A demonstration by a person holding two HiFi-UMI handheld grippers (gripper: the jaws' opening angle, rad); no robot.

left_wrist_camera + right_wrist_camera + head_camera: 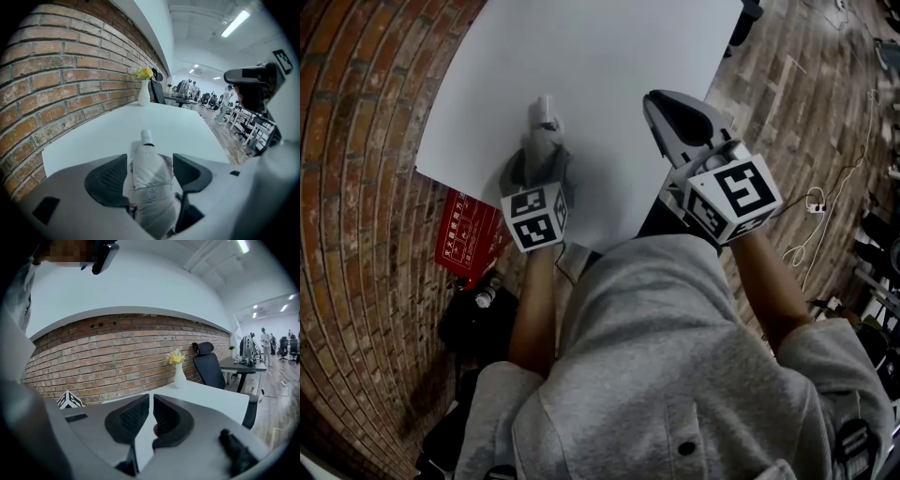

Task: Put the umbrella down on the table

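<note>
A folded pale grey umbrella (149, 180) lies lengthwise between the jaws of my left gripper (150, 171), which is shut on it. Its white tip (146, 136) points out over the white table (178, 131). In the head view the umbrella (545, 127) and the left gripper (542, 155) are over the table's (609, 56) near left part; I cannot tell whether the umbrella touches the top. My right gripper (675, 117) is over the table's near right edge. Its jaws (151, 416) stand together with nothing between them.
A white vase with yellow flowers (144, 91) stands at the table's far end by the brick wall (56, 84). A black office chair (208, 366) sits beyond it. A red sign (467, 230) and a dark bag (478, 323) lie on the floor at left, cables (811, 225) at right.
</note>
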